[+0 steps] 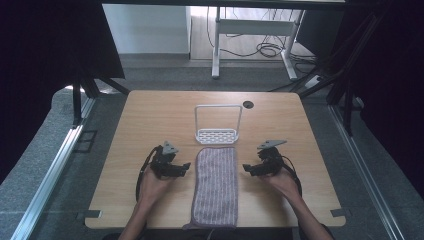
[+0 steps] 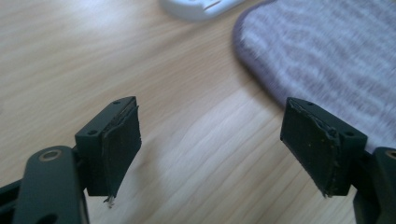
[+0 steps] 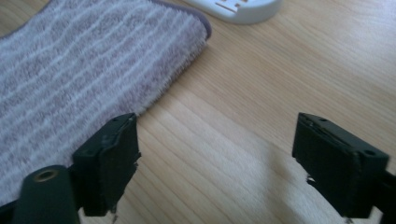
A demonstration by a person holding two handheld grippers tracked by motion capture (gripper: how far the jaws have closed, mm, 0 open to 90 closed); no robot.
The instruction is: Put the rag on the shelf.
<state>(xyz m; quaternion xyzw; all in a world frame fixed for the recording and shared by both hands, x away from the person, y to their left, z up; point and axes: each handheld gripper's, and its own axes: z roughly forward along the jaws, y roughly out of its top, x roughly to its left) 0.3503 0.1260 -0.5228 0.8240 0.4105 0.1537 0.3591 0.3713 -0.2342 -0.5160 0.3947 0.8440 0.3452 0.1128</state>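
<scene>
Resting on the light wooden desk (image 1: 150, 110), the left hand (image 1: 150, 186) holds the left claw (image 1: 186, 166) just beside the left long edge of a striped purple-grey towel (image 1: 216, 185). In the left gripper view its two black jaws stand wide apart with nothing between them but bare wood; the towel's rounded corner (image 2: 322, 60) lies ahead and to the right, and the right jaw overlaps the cloth's edge in the picture, though whether it touches I cannot tell.

The towel lies flat in the middle of the desk, long side running away from the person, its near end hanging at the desk's front edge. Just beyond its far end stands a white rack (image 1: 218, 125) with a slotted base and an upright wire frame.

At the towel's right edge the right hand (image 1: 285, 184) holds the right claw (image 1: 246, 168), its jaws likewise spread wide and empty over wood, with the towel (image 3: 84, 79) to the left and the rack's white base (image 3: 238, 9) ahead.
</scene>
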